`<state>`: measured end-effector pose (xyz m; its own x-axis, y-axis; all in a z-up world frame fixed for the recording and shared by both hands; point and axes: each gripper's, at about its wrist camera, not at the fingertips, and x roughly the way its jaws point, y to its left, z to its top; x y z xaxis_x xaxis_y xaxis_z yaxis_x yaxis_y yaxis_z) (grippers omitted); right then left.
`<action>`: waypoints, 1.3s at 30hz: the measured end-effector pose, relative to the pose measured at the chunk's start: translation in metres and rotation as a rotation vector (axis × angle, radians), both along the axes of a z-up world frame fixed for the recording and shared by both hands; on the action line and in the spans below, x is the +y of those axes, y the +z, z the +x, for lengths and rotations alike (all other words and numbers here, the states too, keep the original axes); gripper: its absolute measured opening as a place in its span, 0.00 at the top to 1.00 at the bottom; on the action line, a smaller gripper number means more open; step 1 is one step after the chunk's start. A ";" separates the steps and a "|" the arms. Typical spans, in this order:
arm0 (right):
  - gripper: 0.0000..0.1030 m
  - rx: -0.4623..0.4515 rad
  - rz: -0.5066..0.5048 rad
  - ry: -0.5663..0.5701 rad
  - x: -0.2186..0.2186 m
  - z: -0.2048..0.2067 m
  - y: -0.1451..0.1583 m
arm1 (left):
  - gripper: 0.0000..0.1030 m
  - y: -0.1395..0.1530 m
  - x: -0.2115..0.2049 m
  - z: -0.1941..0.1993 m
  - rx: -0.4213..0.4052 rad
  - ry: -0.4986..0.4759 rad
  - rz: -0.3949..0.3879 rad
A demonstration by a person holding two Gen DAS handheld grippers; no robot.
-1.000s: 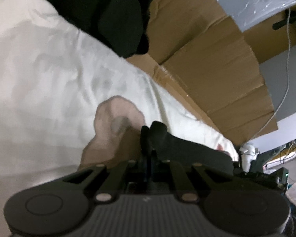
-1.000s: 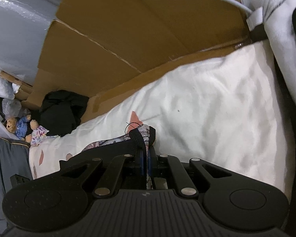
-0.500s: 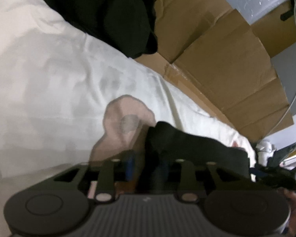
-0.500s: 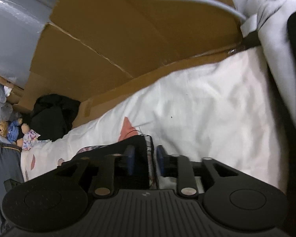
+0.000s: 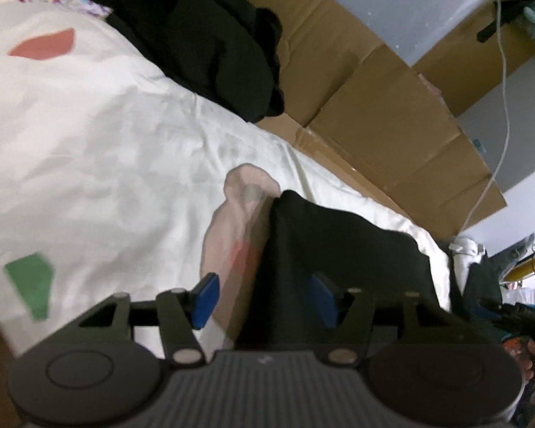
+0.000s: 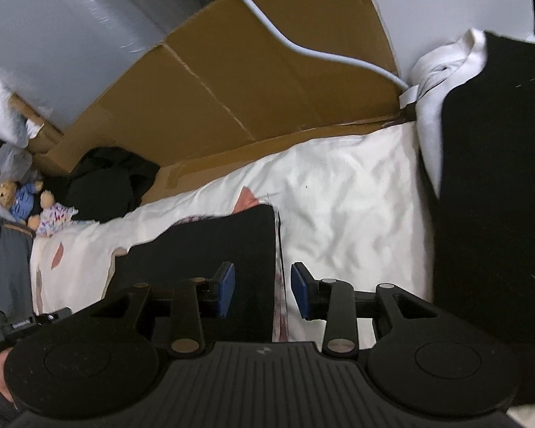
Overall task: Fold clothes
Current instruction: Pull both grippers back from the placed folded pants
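Observation:
A folded black garment (image 5: 339, 249) lies flat on the white bedsheet (image 5: 107, 142); its pale pinkish inner layer (image 5: 235, 228) shows along the left edge. My left gripper (image 5: 264, 299) is open, its blue pads either side of the garment's left edge. In the right wrist view the same black garment (image 6: 210, 246) lies flat, and my right gripper (image 6: 262, 290) is open over its right edge, holding nothing.
A heap of dark clothes (image 5: 210, 35) lies at the bed's far side against brown cardboard (image 5: 392, 107). Stuffed toys (image 6: 21, 199) sit at the left. A black cushion (image 6: 495, 192) and white bundle (image 6: 442, 71) stand at the right. A white cable (image 6: 303, 42) hangs down.
Both grippers were shut on the garment's corners a second ago; both have opened and let it go. The garment now lies flat on the sheet.

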<state>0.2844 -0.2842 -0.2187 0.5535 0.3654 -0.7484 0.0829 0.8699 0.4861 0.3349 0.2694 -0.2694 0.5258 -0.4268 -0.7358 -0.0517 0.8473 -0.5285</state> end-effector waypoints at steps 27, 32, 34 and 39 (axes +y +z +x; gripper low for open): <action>0.62 -0.110 -0.099 0.039 0.030 -0.138 0.056 | 0.33 0.063 -0.005 -0.145 -0.040 -0.023 0.017; 0.58 -0.124 -0.114 0.057 0.042 -0.146 0.054 | 0.32 0.061 -0.013 -0.151 -0.053 -0.061 0.059; 0.58 -0.121 -0.125 0.067 0.046 -0.148 0.050 | 0.32 0.057 -0.018 -0.153 -0.054 -0.076 0.064; 0.58 -0.102 -0.142 0.083 0.053 -0.149 0.034 | 0.32 0.040 -0.026 -0.150 -0.015 -0.068 0.043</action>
<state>0.1350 -0.2316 -0.1847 0.6019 0.3079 -0.7369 -0.0354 0.9321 0.3606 0.1845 0.2437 -0.2294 0.5077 -0.4300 -0.7465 0.0138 0.8705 -0.4920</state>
